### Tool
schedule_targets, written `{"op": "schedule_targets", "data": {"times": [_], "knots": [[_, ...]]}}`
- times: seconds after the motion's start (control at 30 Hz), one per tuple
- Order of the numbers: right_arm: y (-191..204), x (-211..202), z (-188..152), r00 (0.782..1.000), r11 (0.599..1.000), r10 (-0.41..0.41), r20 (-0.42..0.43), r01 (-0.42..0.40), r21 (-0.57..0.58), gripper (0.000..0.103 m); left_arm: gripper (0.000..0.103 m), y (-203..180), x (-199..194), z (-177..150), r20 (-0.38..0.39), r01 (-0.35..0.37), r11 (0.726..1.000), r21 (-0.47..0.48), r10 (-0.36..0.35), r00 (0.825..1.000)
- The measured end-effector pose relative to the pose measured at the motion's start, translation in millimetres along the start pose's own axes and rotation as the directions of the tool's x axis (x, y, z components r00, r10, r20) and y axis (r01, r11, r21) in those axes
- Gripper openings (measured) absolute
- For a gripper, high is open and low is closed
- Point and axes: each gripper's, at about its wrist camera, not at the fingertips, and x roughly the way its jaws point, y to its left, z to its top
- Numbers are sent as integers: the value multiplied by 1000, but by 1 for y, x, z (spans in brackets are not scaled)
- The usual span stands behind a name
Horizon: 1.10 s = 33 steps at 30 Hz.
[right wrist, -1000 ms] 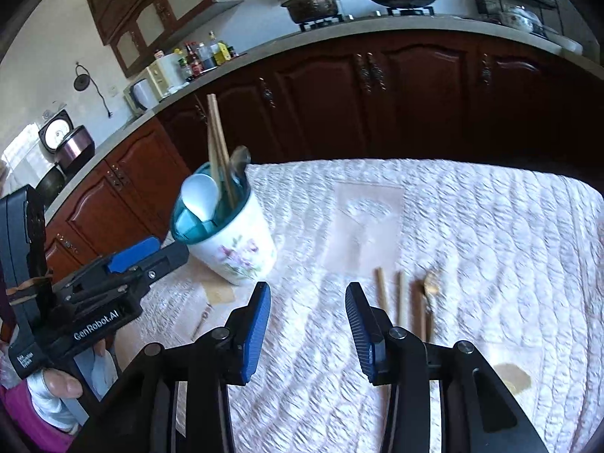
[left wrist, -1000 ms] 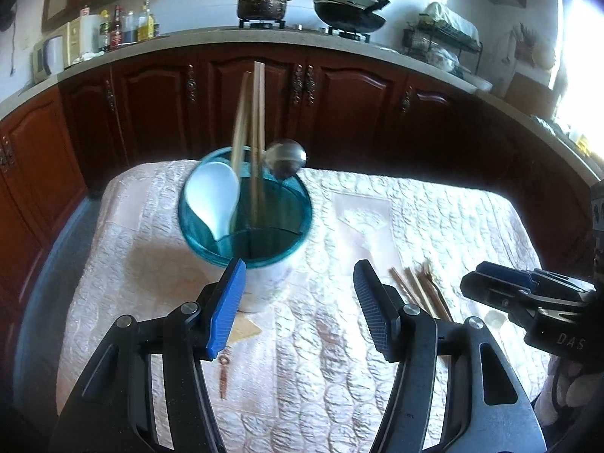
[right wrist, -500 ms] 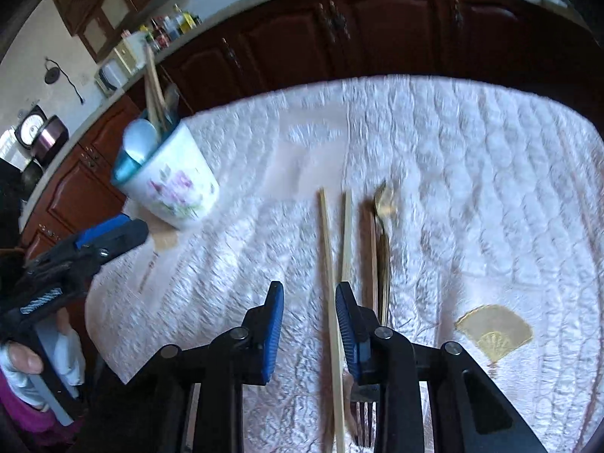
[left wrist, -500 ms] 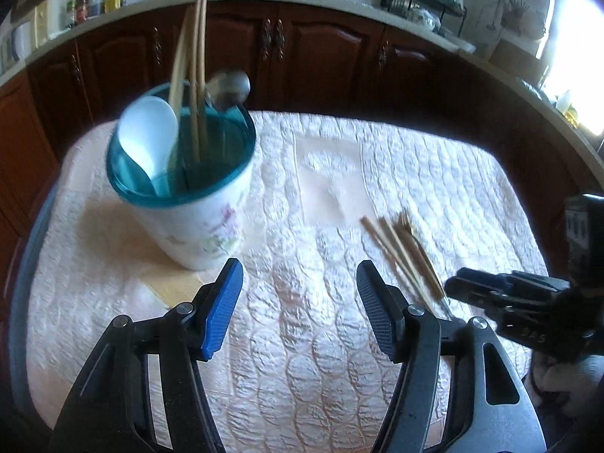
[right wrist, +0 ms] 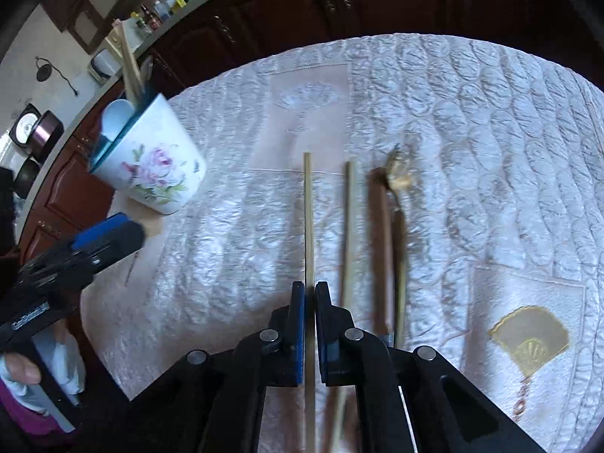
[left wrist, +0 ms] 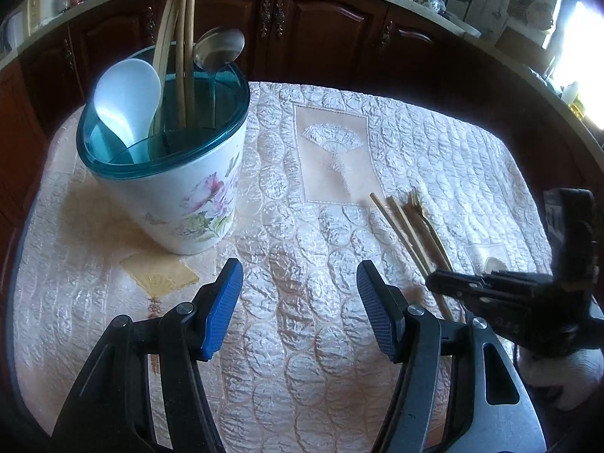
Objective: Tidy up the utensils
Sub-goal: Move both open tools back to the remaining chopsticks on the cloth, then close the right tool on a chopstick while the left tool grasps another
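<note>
Table w/ quilted cloth (left wrist: 434, 143) fills both views. Holder (left wrist: 181, 196), a floral cup w/ teal rim, stands ahead-left of the left tongs (left wrist: 300, 302), near but not touching; it holds a white spoon (left wrist: 126, 98), steel spoon (left wrist: 219, 51) and two chopsticks (left wrist: 185, 37), all upright. Left tongs released, jaws wide over bare cloth, nothing between.

Right tongs (right wrist: 309, 298) clenched on one pale chopstick (right wrist: 308, 219), pads pinching it approx at its near third; the stick runs straight ahead from the jaws, lying flat on the cloth. Just right of the tongs: second pale chopstick (right wrist: 349, 226), then a dark stick (right wrist: 377, 234), then a fork (right wrist: 398, 188), side by side, apart from each other but close.

Handling, my guess: chopstick is light, stiff, thin, smooth, so it may swivel or slip in the pads. Grip off-centre means the long end will droop when lifted; a hold nearer mid-length would balance better. Soft cloth gives under the pads, which helps them get around it.
</note>
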Motion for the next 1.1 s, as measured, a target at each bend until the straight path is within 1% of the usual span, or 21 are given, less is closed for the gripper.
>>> {"op": "schedule_targets", "data": {"times": [0.03, 0.07, 0.1, 0.13, 0.2, 0.23, 0.27, 0.3, 0.37, 0.4, 0.5, 0.6, 0.77, 0.87, 0.97, 1.07, 1.1], "knots": [[2, 1, -2, 1000, 1000, 16, -7, -16, 4, 5, 63, -1, 2, 1, -2, 1, 1000, -2, -1, 1000], [3, 3, -4, 999, 998, 52, -16, -52, 19, 5, 63, -1, 3, 1, -4, 2, 1000, -4, -2, 1000], [6, 6, -7, 994, 994, 105, -25, -104, 41, 5, 63, -1, 5, 1, -8, 2, 1000, -5, -2, 1000], [9, 7, -10, 991, 990, 132, -33, -130, 48, 5, 63, -1, 6, 1, -12, 3, 1000, -6, -3, 1000], [20, 10, -16, 983, 984, 174, -49, -172, 52, 5, 63, -2, 9, 1, -20, 8, 1000, -7, -8, 1000], [22, 10, -17, 983, 983, 178, -51, -175, 56, 5, 63, -2, 10, 2, -22, 9, 1000, -8, -9, 1000], [22, 9, -18, 984, 983, 173, -48, -170, 62, 7, 63, -2, 12, 2, -25, 10, 1000, -8, -10, 1000], [19, 7, -17, 985, 983, 169, -40, -166, 74, 12, 63, -3, 14, 2, -30, 11, 1000, -8, -12, 999], [13, 0, -12, 987, 983, 159, -15, -157, 100, 18, 63, -2, 20, 2, -49, 17, 1000, -12, -17, 999], [7, -6, -9, 991, 986, 134, 8, -134, 103, 18, 63, -2, 23, 2, -59, 19, 1000, -18, -20, 998], [0, -10, 4, 998, 995, 54, 33, -57, 87, 18, 63, -2, 31, 4, -75, 31, 999, -37, -34, 997], [-9, -6, 20, 999, 997, 5, 47, -8, 73, 18, 63, -5, 40, 9, -78, 58, 997, -58, -62, 995], [-10, 15, 43, 997, 997, -80, 9, 80, 13, 18, 63, -13, 58, 16, -118, 70, 996, -56, -76, 990], [-12, 32, 60, 995, 995, -102, -14, 102, 6, 18, 62, -14, 71, 19, -152, 72, 995, -67, -81, 985], [-15, 49, 74, 994, 995, -100, -40, 100, -6, 18, 60, -15, 82, 22, -173, 62, 995, -79, -75, 982], [-13, 57, 85, 994, 995, -101, -40, 100, -21, 18, 58, -18, 88, 25, -171, 54, 996, -68, -65, 983], [-13, 59, 88, 994, 995, -98, -40, 97, -19, 18, 55, -19, 88, 26, -171, 51, 997, -62, -61, 983]]}}
